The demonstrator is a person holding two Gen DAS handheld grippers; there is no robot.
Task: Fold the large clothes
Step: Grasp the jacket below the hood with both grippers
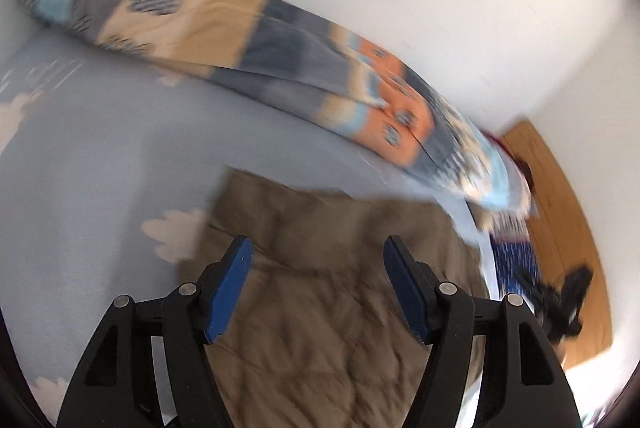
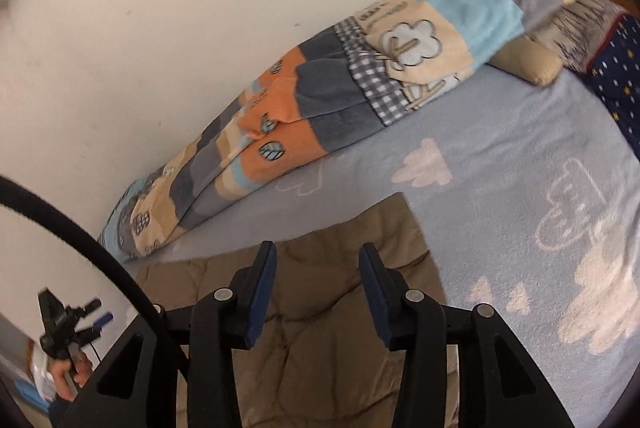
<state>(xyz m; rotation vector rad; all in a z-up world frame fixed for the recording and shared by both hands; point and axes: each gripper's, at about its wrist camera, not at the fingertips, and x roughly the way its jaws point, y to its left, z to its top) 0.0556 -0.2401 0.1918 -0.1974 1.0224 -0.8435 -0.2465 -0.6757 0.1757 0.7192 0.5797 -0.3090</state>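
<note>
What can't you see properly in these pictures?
- Left wrist view: the patchwork blanket is smeared by motion blur, so its pattern is unreadable.
- Both views: the brown garment runs under the gripper bodies and off the bottom edge, so its type stays unknown.
- Right wrist view: the left gripper is tiny.

Two wrist views (shared bed (image 1: 100, 148)), downward

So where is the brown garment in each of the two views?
Left wrist view: the brown garment lies at bottom centre on the blue sheet, under the open fingers.
Right wrist view: the brown garment is again at bottom centre, under the open fingers.
Shared landmark: the patchwork blanket rolled along the white wall.
</note>
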